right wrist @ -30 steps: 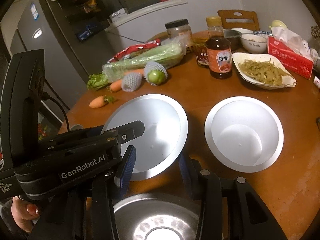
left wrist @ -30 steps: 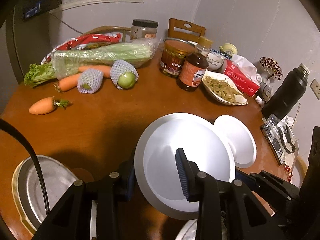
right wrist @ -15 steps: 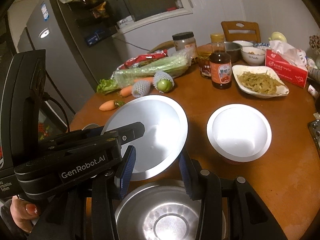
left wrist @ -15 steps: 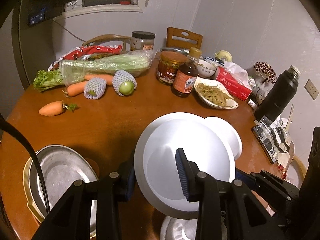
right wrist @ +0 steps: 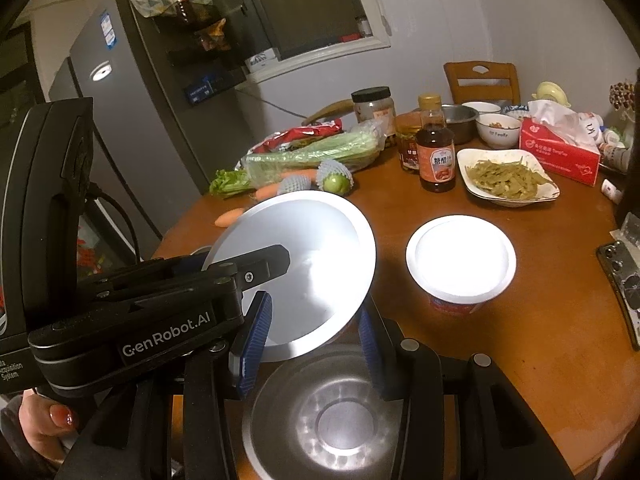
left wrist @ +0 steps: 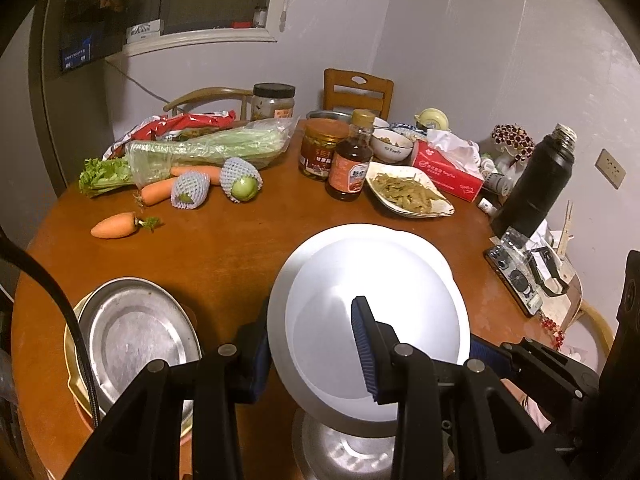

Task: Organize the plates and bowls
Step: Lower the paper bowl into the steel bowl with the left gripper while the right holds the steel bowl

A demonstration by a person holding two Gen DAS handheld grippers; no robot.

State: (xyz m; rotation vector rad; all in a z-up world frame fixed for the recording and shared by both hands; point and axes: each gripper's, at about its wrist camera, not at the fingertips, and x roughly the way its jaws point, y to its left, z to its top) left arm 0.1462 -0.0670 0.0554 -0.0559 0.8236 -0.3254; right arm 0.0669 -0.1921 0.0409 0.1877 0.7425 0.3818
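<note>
Both tongs are nearly closed, each pinching a rim. The left tongs [left wrist: 316, 344] grip the white bowl [left wrist: 372, 320], held tilted above the steel bowl [right wrist: 320, 416]. The right tongs [right wrist: 312, 344] clamp that steel bowl's edge. Beyond the steel bowl a second white bowl [right wrist: 460, 260] sits on the surface [right wrist: 520, 340]. Tilted and held only by its rim, the white bowl could slip and strike the steel one.

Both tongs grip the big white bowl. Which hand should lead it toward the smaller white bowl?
Right, likely. The smaller white bowl sits in clear sight on the right tongs' side; in the left tongs' view the big white bowl hides it.
</note>
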